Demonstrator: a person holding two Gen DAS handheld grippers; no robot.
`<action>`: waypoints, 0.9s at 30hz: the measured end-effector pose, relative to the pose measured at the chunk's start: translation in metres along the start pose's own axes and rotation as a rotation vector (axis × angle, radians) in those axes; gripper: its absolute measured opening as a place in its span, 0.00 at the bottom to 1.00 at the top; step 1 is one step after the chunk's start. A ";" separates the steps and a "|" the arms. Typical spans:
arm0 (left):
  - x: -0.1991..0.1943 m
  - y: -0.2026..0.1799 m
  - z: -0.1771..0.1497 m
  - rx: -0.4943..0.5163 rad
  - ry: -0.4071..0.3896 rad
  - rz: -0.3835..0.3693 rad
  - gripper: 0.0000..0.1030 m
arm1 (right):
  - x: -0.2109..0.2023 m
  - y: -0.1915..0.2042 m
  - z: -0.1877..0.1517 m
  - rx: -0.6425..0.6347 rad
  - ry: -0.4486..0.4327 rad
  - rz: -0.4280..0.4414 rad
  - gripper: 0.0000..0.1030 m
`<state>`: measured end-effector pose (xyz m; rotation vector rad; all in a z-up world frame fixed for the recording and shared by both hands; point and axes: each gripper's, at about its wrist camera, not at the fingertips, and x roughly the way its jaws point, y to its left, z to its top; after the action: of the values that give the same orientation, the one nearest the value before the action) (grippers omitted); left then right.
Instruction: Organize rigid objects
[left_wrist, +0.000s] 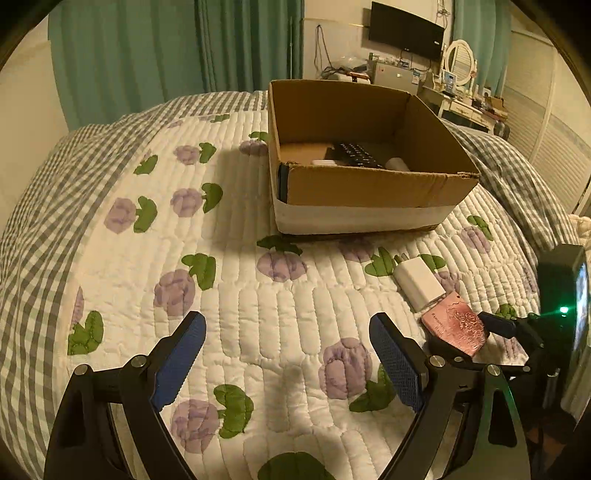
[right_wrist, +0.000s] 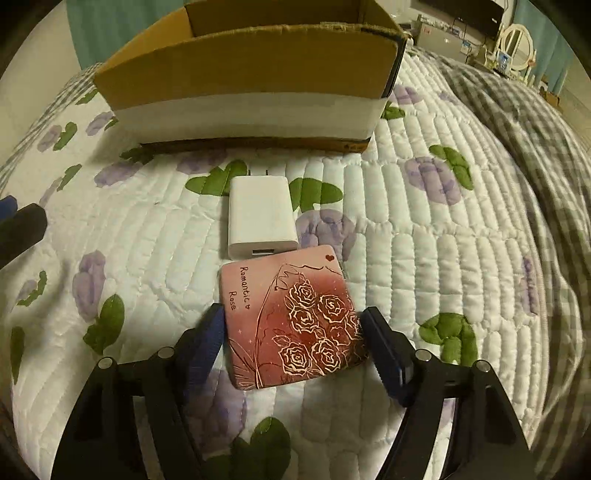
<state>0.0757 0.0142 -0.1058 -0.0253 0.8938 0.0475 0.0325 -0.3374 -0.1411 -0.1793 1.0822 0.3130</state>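
Observation:
A pink "Romantic Rose" case (right_wrist: 291, 321) lies on the quilted bed, between the fingers of my right gripper (right_wrist: 291, 328); the pads stand at its two sides, and I cannot tell whether they press it. It also shows in the left wrist view (left_wrist: 456, 326). A white charger (right_wrist: 260, 218) lies just beyond it, also seen in the left wrist view (left_wrist: 419, 282). The cardboard box (left_wrist: 369, 184) stands further back and holds a black remote (left_wrist: 356, 155) and white items. My left gripper (left_wrist: 286, 339) is open and empty above the quilt, left of the case.
The box (right_wrist: 251, 74) fills the far side in the right wrist view. A grey checked blanket (right_wrist: 535, 129) lies at the right. Green curtains (left_wrist: 166, 55), a TV (left_wrist: 406, 31) and a dresser with a mirror (left_wrist: 460, 59) stand behind the bed.

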 end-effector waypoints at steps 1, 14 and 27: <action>-0.002 -0.002 0.002 -0.002 0.001 0.000 0.89 | -0.005 -0.002 -0.001 0.001 -0.009 -0.002 0.71; 0.008 -0.064 0.045 0.019 0.005 -0.011 0.89 | -0.074 -0.083 0.041 0.189 -0.165 0.002 0.67; 0.099 -0.120 0.036 0.025 0.181 0.006 0.88 | -0.017 -0.119 0.059 0.176 -0.072 -0.046 0.15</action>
<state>0.1719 -0.1011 -0.1606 -0.0030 1.0757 0.0401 0.1143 -0.4344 -0.1002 -0.0354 1.0273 0.1807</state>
